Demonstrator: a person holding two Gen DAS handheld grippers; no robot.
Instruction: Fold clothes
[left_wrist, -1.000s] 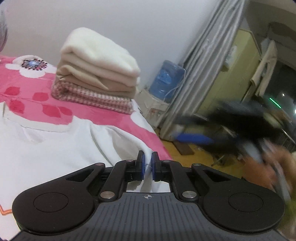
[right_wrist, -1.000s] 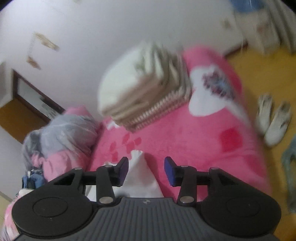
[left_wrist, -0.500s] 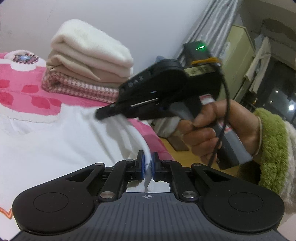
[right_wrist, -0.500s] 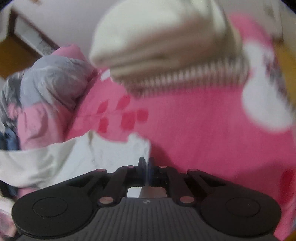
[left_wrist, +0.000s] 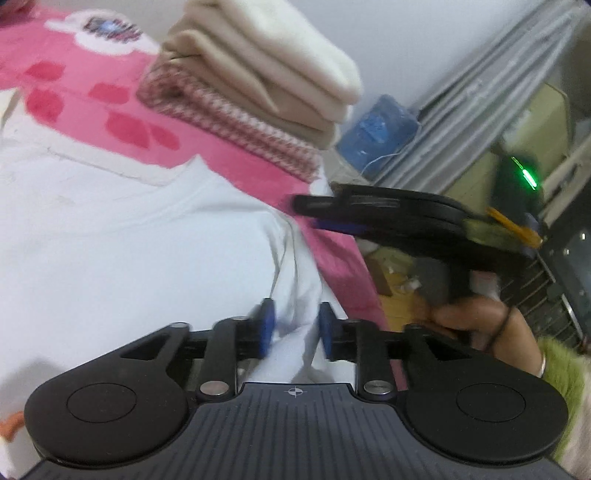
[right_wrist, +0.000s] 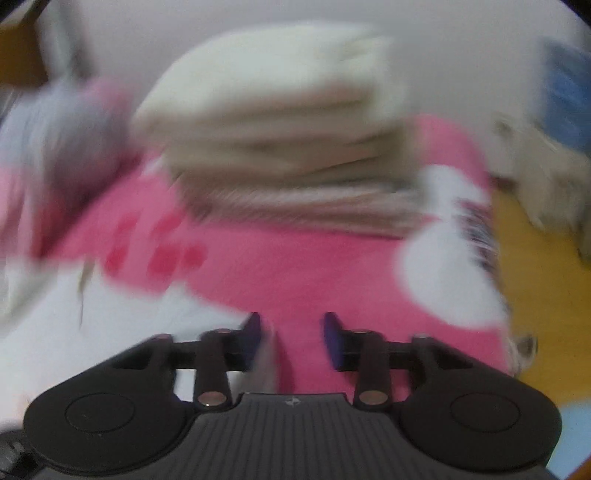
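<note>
Folded stack (left_wrist: 258, 85) behind shirt (left_wrist: 129, 240)

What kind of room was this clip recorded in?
Most likely a bedroom in a home. A white T-shirt lies spread on a bed covered by a pink patterned blanket, beside a stack of folded cream and beige clothes. Grey curtains hang behind.

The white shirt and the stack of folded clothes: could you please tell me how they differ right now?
The white shirt lies spread flat on the pink blanket; the stack of folded clothes sits folded in layers. The shirt is one plain white piece; the stack mixes cream, beige and a red-checked layer. The shirt lies right under the open left gripper; the stack sits farther back. Both rest on the blanket.
</note>
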